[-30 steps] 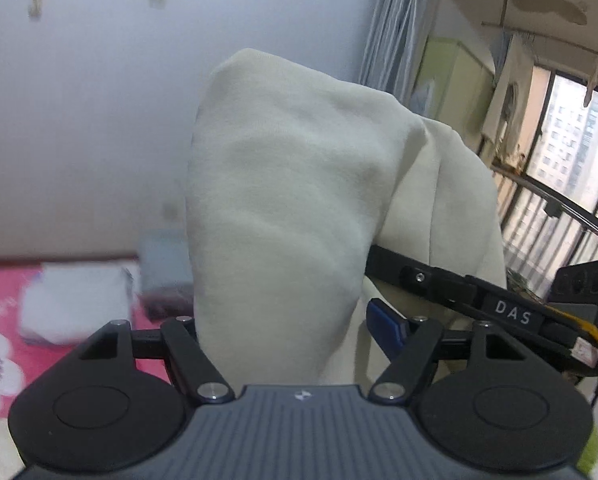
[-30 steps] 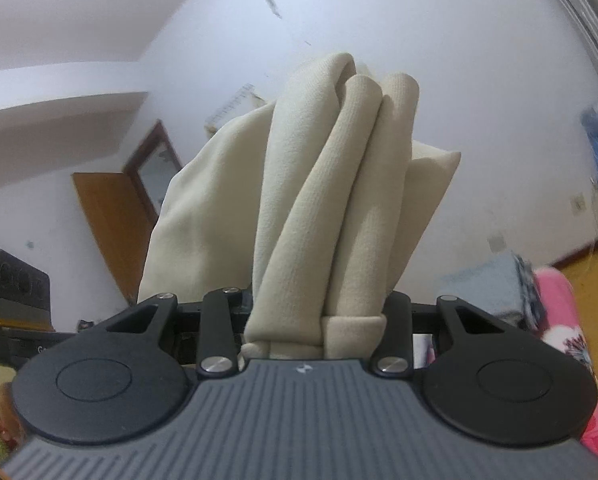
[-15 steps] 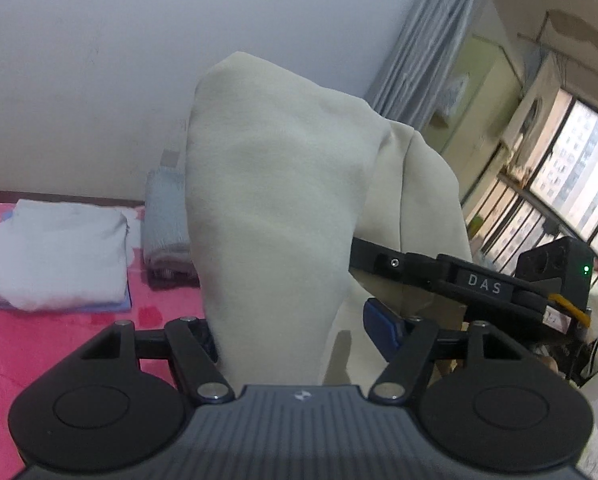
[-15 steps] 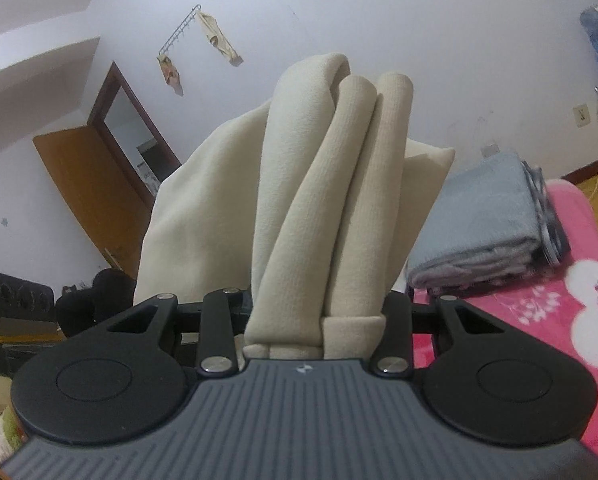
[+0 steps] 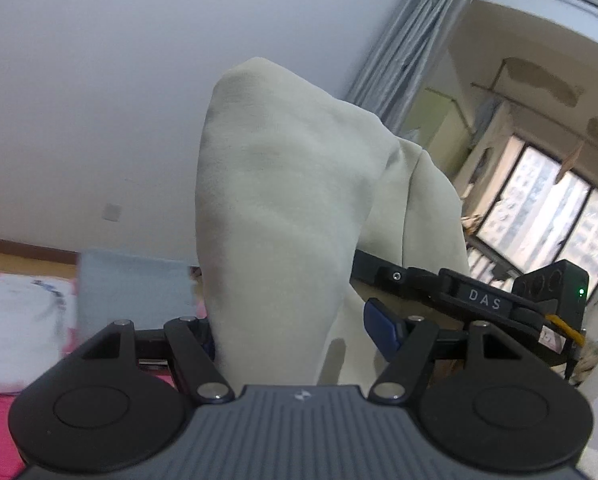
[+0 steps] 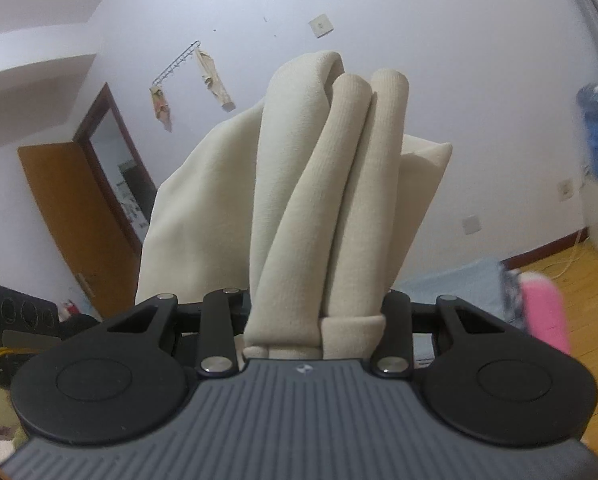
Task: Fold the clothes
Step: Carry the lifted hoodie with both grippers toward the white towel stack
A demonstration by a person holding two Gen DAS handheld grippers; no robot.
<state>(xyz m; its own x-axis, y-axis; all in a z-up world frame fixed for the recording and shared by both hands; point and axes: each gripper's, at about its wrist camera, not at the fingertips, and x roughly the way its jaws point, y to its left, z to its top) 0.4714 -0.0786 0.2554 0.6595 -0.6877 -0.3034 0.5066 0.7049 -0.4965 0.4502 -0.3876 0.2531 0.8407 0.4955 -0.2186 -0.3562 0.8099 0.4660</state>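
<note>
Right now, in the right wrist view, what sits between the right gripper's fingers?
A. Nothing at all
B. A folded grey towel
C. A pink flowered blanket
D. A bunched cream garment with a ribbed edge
D: the cream garment rises in thick folds from between the right gripper, its ribbed edge pinched at the base, while the folded grey clothes lie behind on the bed.

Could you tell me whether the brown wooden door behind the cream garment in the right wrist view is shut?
No, the wooden door stands swung open, leaving the dark doorway beside it exposed, left of the cream garment.
</note>
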